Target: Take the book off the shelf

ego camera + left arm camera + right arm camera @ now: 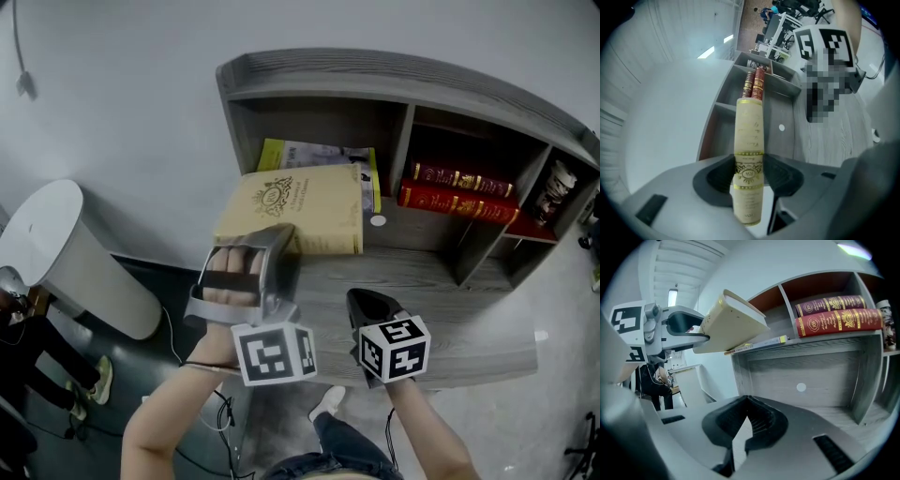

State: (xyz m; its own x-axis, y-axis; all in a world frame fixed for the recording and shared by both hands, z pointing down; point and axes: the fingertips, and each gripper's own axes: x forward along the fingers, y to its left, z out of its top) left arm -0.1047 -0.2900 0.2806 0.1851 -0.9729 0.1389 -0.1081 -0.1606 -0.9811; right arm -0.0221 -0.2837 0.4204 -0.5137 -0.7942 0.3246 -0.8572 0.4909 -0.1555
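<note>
A thick cream book with a gold emblem (pixel 300 211) hangs tilted in front of the shelf's (pixel 319 84) left compartment. My left gripper (pixel 274 246) is shut on its near edge. In the left gripper view the book's spine (pixel 749 140) stands pinched between the two pads of the left gripper (pixel 749 176). The right gripper view shows the book (pixel 731 324) raised above a thin yellow-green booklet (pixel 757 344), with the left gripper (pixel 686 329) on its left end. My right gripper (pixel 370 305) hovers over the desk; its jaws meet with nothing between them, as the right gripper view (pixel 745 420) shows.
Two red books (pixel 457 192) lie stacked in the middle compartment. A patterned cup (pixel 560 187) stands in the right one. The grey wood desk (pixel 450 309) carries a white round sticker (pixel 378 221). A white bin (pixel 66 253) stands on the floor at left.
</note>
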